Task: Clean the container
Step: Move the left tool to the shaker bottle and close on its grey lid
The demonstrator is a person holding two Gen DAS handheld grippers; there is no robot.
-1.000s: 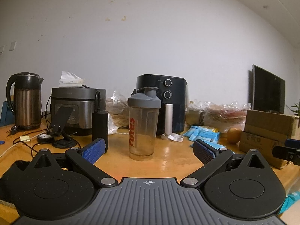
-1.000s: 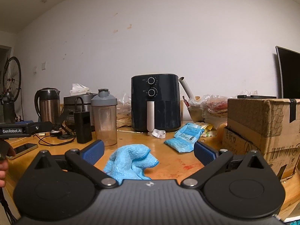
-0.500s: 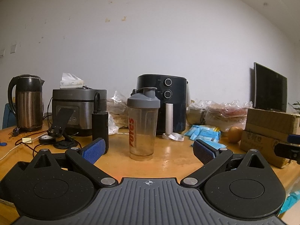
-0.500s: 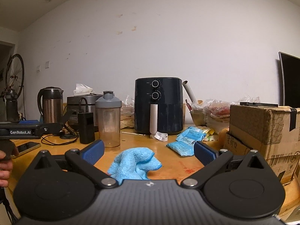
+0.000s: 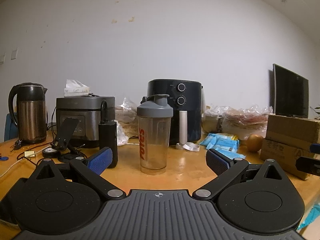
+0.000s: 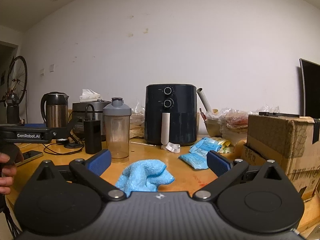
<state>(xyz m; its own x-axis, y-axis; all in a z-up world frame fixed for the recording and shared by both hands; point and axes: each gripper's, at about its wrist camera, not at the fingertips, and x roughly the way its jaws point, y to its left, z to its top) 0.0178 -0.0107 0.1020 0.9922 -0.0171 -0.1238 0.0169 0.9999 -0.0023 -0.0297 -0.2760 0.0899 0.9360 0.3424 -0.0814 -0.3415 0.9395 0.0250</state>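
The left tool [image 5: 159, 159] is released: its blue-padded fingers stand wide apart and hold nothing. It faces the shaker bottle [image 5: 154, 134], which stands upright on the wooden counter [image 5: 186, 172] directly ahead, between the two fingers in the view but beyond their tips and not touching them. The bottle has a clear body with red lettering, brownish residue at the bottom, and a grey screw lid with a closed flip cap.

The right tool [image 6: 159, 162] is likewise released, fingers spread and empty. A crumpled blue cloth [image 6: 145, 175] lies on the counter just ahead of it, between the fingers in the view. In this view the shaker bottle stands ahead and to the left, behind the left finger.

A black power bank [image 5: 108, 140] stands just left of the bottle. A black air fryer [image 5: 176, 112] stands behind it, with a rice cooker [image 5: 84, 118] and an electric kettle [image 5: 30, 113] further left. Blue packets [image 6: 200, 152] and a cardboard box [image 6: 280, 144] lie to the right.
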